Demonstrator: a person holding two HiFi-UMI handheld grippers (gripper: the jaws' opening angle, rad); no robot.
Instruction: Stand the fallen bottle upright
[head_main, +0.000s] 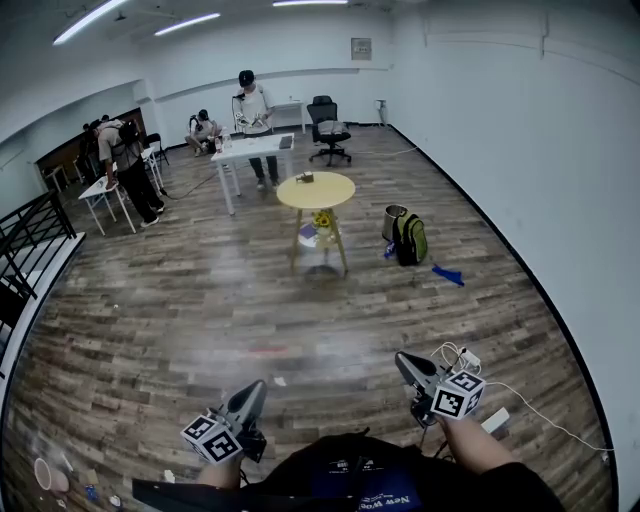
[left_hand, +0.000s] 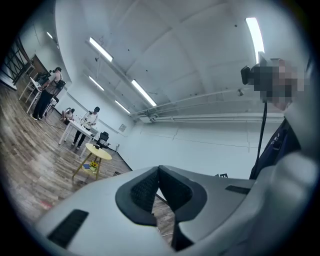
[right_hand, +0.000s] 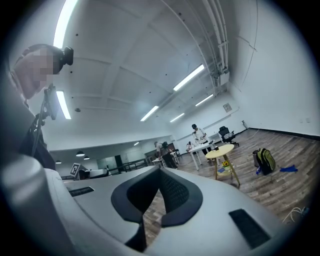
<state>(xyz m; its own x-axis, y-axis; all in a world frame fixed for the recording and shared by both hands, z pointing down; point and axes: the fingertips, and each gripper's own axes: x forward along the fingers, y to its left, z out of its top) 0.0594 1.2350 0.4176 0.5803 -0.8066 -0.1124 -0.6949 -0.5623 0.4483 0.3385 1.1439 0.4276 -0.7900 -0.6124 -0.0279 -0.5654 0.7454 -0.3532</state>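
Note:
No bottle can be made out for certain. A round yellow table (head_main: 316, 190) stands far ahead in the middle of the wooden floor, with a small dark object (head_main: 305, 177) on its top, too small to identify. My left gripper (head_main: 255, 388) and right gripper (head_main: 402, 360) are held low, close to my body, both far from that table. The left gripper (left_hand: 159, 169) has its jaw tips meeting with nothing between them. The right gripper (right_hand: 160, 170) looks the same, shut and empty. The yellow table (right_hand: 220, 150) also shows in the right gripper view.
A green-black backpack (head_main: 410, 238) and a metal bin sit right of the yellow table, and a blue scrap (head_main: 448, 273) lies near them. White cables (head_main: 470, 360) trail by my right gripper. Further back are a white table (head_main: 250, 148), an office chair (head_main: 328, 128) and several people. A black railing (head_main: 30, 235) runs along the left.

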